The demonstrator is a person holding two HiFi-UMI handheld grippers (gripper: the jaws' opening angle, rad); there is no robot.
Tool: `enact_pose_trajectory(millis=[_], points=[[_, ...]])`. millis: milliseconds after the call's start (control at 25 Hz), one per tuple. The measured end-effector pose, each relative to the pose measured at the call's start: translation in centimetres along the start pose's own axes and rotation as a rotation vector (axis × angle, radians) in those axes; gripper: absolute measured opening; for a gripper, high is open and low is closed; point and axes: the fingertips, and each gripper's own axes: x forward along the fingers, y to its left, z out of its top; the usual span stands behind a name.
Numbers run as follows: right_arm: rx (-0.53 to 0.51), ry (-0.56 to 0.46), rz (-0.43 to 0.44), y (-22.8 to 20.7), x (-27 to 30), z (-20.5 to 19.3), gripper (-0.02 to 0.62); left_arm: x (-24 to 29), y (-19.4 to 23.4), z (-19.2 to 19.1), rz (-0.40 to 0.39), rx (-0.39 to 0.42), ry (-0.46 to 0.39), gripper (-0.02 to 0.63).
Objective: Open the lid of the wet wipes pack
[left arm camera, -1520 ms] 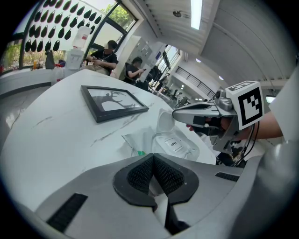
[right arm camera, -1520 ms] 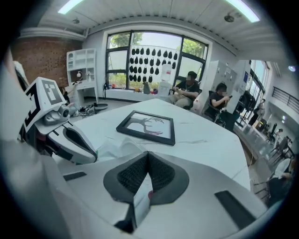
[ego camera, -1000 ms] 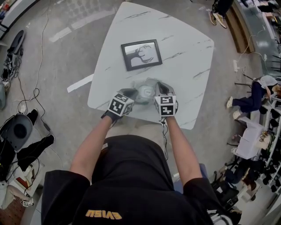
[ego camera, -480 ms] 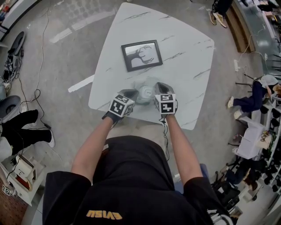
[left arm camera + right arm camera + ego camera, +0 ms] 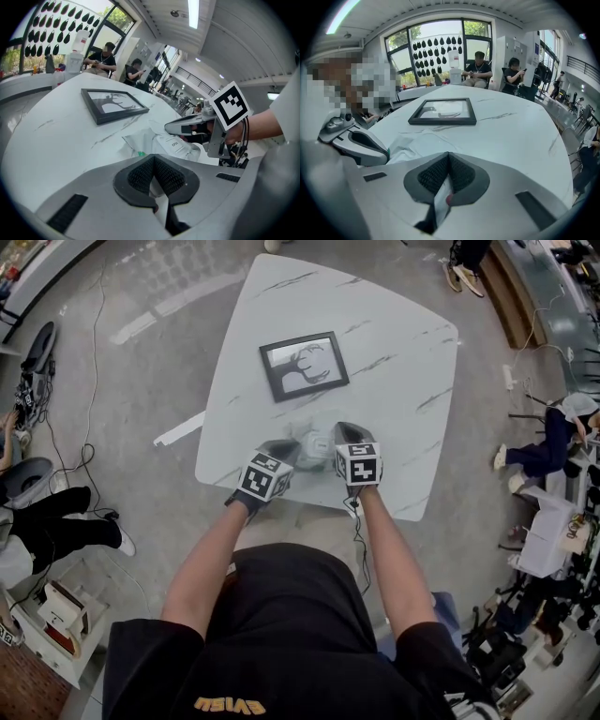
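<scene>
The wet wipes pack, white and crumpled, lies near the front edge of the white marble table. In the left gripper view the pack shows a flat label marked OPEN. My left gripper is shut, with the pack's near edge pinched between its pads. My right gripper is shut too, with a thin white piece of the pack between its pads. I cannot tell whether that piece is the lid's tab. The right gripper reaches over the pack's top.
A black picture frame lies flat on the table behind the pack. The table's front edge runs just under both hands. People sit beyond the far side. Another person, cables and gear are on the floor at the left.
Both grippers keep their hold on the pack at the same spot. The right gripper's cube has rolled slightly. A person has moved on the floor at the left.
</scene>
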Motion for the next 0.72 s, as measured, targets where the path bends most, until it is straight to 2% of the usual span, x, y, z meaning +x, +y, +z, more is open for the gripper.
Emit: enact_pose_trajectory(millis=[280,440,480,560,640,720], points=[[-0.004,-0.016,-0.010,-0.1,-0.1,0.0,0.000,-0.1,-0.2,0.0,0.009,-0.002,-0.004,0.014],[0.062,-0.006,0.029,-0.1,-0.5,0.5,0.002,-0.1,0.1,0.1,0.030,0.044,-0.008,0.015],[0.078,-0.019,0.032,0.0,-1.3,0.6,0.002,-0.4,0.2,0.1,0.043,0.076,0.005,0.015],[0.093,-0.064,0.024,0.3,-3.8,0.8,0.002,-2.0,0.6,0.5,0.143,0.200,0.017,0.015],[0.107,-0.121,0.013,0.7,-6.7,1.0,0.002,-4.5,0.5,1.8,0.237,0.303,-0.036,0.015],[0.127,-0.175,-0.008,1.0,-9.5,1.0,0.002,-7.2,-0.3,3.3,0.251,0.320,-0.105,0.015]])
